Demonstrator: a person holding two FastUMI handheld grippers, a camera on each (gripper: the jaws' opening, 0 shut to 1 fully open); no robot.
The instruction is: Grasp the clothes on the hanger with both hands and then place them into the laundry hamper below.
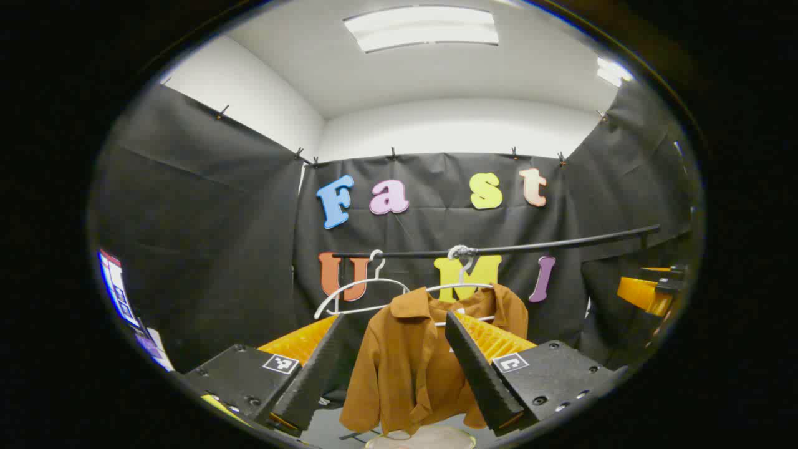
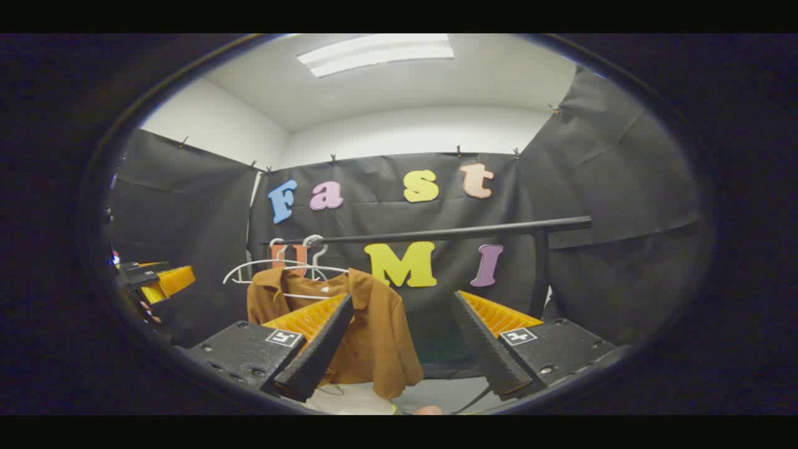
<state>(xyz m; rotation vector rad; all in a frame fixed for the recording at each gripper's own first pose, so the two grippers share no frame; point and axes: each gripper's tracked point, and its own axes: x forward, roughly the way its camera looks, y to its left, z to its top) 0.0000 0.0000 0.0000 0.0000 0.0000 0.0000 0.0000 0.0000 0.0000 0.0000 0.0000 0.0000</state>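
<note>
A brown shirt (image 1: 411,362) hangs on a white hanger (image 1: 462,274) from a black rail (image 1: 530,247). In the left gripper view my left gripper (image 1: 394,319) stands open in front of the shirt, a finger on either side of it, apart from the cloth. In the right gripper view the shirt (image 2: 374,337) hangs left of centre. My right gripper (image 2: 404,298) is open and empty, its left finger overlapping the shirt's right sleeve in the view. A pale round hamper rim (image 1: 424,439) shows below the shirt.
An empty white hanger (image 1: 358,290) hangs left of the shirt. The rail's upright post (image 2: 541,274) stands at the right. Each view shows the other gripper at its edge: the right one (image 1: 648,292) and the left one (image 2: 156,280). Papers (image 1: 115,290) hang on the left wall.
</note>
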